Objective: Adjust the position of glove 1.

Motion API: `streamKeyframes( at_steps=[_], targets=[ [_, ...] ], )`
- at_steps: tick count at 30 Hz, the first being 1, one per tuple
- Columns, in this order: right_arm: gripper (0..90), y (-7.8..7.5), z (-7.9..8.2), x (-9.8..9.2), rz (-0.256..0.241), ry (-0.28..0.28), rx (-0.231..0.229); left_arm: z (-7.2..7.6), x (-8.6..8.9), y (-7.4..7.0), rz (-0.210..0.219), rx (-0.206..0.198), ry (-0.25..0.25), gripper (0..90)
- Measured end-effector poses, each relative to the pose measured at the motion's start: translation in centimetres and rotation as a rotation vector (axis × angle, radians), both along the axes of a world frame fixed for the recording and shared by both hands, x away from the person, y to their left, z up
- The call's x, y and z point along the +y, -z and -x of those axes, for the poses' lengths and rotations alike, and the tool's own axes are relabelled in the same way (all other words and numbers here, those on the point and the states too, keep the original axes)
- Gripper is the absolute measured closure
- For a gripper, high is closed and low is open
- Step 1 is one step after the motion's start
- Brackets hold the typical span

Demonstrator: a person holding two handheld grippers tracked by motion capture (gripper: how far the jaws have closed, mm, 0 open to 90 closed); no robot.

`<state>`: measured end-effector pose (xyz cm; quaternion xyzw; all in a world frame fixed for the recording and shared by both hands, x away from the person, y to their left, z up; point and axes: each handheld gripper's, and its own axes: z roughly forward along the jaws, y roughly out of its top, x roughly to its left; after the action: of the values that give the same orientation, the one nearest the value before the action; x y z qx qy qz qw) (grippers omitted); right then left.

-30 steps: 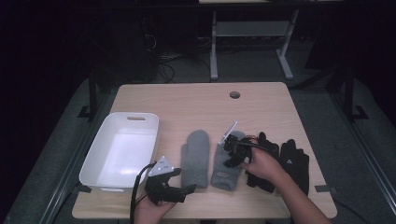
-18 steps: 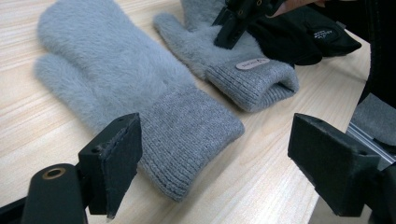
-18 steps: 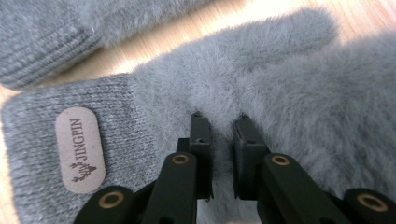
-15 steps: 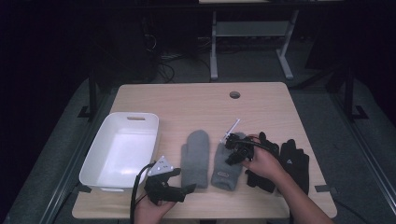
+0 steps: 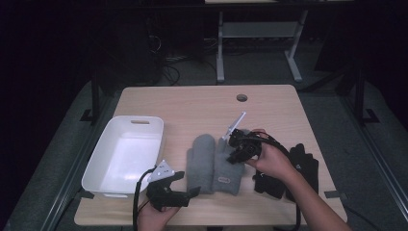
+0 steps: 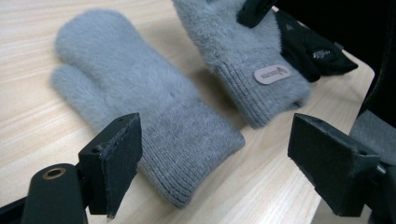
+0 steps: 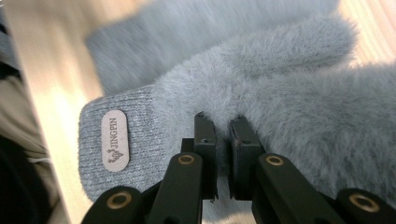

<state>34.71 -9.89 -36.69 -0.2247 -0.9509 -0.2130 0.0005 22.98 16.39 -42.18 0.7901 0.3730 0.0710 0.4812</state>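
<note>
Mittens, two of them, grey and fluffy, lie side by side near the front edge of the table, cuffs toward the person. Nearest of all, the left gripper hovers low over the front edge with its jaws spread wide and nothing between them, pointed at the ribbed cuff of the left mitten, which lies flat with its thumb out to one side. Just beyond, the right gripper has its jaws nearly closed on a pinch of fur on the right mitten, a little above the cuff with the sewn label; that mitten looks slightly lifted and rumpled. I'd judge these things light, soft and floppy (they will sag and fold from wherever they are held), not slippery and not fragile. The ribbed cuff seems the best place to take hold, being firmer and thinner than the fleecy body, where jaws may catch only loose pile. To the right of the mittens lie dark gloves, apparently two, partly under the person's hand. Farther left sits one white bin, empty.
</note>
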Motion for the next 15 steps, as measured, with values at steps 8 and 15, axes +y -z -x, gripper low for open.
streamKeyframes(
  at_steps=[8,15],
  targets=[
    [84.0,-2.3,-0.2,5.0,-0.008,-0.107,-0.013,0.4,0.7,-0.6,0.02,-0.054,-0.052,17.6],
    [83.8,-1.3,-1.3,8.3,0.02,-0.163,0.018,0.3,0.8,-0.5,0.016,-0.04,-0.058,19.8]
  ],
)
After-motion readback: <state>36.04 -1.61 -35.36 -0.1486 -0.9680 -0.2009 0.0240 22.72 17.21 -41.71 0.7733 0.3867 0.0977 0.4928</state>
